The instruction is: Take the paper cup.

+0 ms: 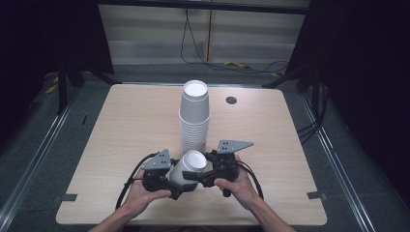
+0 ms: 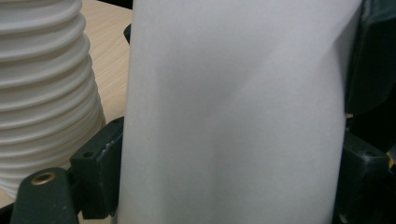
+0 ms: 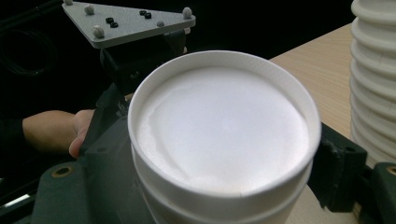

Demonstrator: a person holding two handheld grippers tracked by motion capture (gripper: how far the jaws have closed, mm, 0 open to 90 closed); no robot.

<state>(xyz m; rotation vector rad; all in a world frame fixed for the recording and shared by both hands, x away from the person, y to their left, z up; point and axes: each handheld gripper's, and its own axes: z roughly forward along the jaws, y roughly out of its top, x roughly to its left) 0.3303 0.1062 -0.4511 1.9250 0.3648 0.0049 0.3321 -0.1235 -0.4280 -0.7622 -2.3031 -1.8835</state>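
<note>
Your left claw [image 1: 178, 186] grips the lower body of the tilted cup [image 1: 186, 169], low over the counter [image 1: 125, 130] near its front edge. Your right claw [image 1: 193, 175] is closed on the same cup near its rim. The stack [image 1: 194, 116] stands just behind.

The cups [image 1: 194, 118] look like matt white foam, perhaps paper; the table [image 1: 135, 121] shows pale smooth wood grain.

Both grippers gripping white cup [image 1: 188, 166], cup stack [image 1: 194, 116] behind
</note>
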